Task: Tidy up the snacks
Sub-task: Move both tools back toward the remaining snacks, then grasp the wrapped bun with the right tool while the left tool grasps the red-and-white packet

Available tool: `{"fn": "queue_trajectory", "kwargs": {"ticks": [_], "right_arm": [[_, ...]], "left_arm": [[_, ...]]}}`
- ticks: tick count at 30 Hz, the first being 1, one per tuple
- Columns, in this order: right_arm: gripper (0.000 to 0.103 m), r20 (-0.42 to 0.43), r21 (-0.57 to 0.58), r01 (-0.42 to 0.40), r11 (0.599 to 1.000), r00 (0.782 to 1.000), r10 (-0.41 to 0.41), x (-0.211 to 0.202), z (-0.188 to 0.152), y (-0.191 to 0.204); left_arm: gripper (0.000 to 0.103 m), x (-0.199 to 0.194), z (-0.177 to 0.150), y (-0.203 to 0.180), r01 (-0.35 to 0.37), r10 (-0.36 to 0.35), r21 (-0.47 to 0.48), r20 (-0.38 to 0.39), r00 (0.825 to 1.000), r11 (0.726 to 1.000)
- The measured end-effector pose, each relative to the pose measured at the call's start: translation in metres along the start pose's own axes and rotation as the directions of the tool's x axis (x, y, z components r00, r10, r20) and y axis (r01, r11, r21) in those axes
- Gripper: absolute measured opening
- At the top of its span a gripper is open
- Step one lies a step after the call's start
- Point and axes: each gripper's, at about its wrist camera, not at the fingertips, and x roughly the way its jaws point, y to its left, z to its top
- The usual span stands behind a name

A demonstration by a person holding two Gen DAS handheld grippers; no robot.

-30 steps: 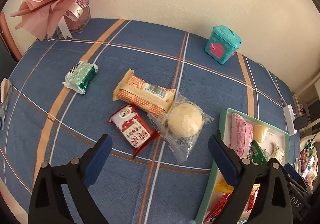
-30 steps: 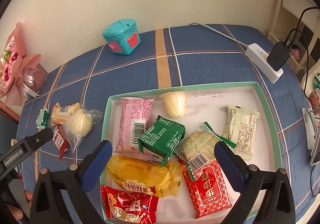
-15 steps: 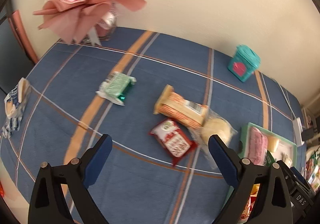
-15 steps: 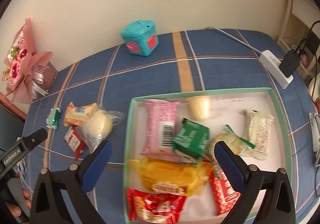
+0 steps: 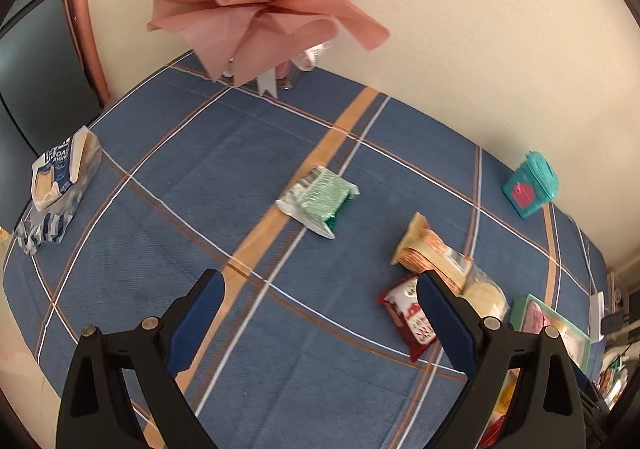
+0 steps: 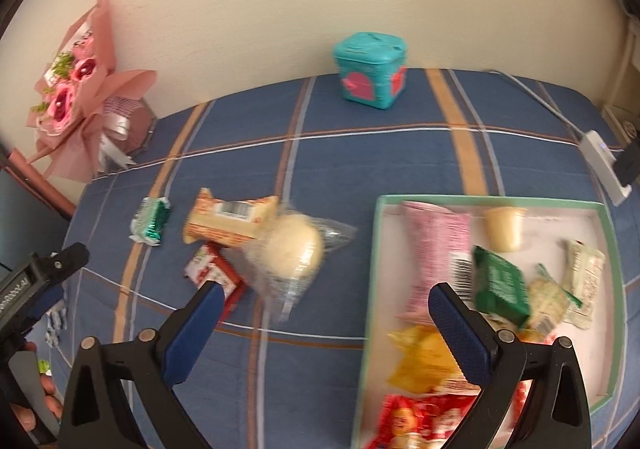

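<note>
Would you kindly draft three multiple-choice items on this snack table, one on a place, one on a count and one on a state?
1. Where does the green foil snack lie?
A. in the tray
B. on the tablecloth
C. under the bouquet

2. How many snacks lie on the cloth beside the tray in the right wrist view?
A. two
B. four
C. six

3. How is the left gripper?
A. open, empty
B. shut on a snack
C. shut, empty

Answers: 1 B, it rests on bare cloth. 2 B, green, biscuit, red and bun packs. 3 A, fingers spread with nothing between.

Green snack packet (image 5: 318, 200) beyond spread, empty left gripper (image 5: 318, 313) fingers (image 5: 196, 315).
</note>
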Motion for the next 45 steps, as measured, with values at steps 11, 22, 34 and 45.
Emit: {"fn": "queue_trajectory", "kwargs": {"ticks": [11, 22, 34, 45], "right_arm": [[0.103, 0.004, -0.026, -0.015, 1.0, 1.0, 0.015, 0.028, 0.009, 0.03], [0.098, -0.012, -0.038, 0.011, 0.999, 1.0, -0.012, 0.065, 0.016, 0.036], [0.075, -0.081, -0.016, 0.021, 1.0, 0.997, -0.022, 0.082, 0.012, 0.024], [0.057, -0.151, 0.023, 0.007, 1.0, 0.988, -0.004, 0.088, 0.008, 0.005]], "left_arm": [[0.097, 0.047, 0.0, 0.0, 0.048, -0.056, -0.079, -0.102, 0.993, 0.996], [0.097, 0.077, -0.005, -0.022, 0.063, -0.072, -0.063, -0.15, 0.986, 0.996], [0.097, 0.092, -0.014, -0.048, 0.107, -0.108, -0.013, -0.196, 0.975, 0.994], [0.097, 0.113, -0.031, -0.075, 0.13, -0.123, 0.01, -0.252, 0.96, 0.991]]}}
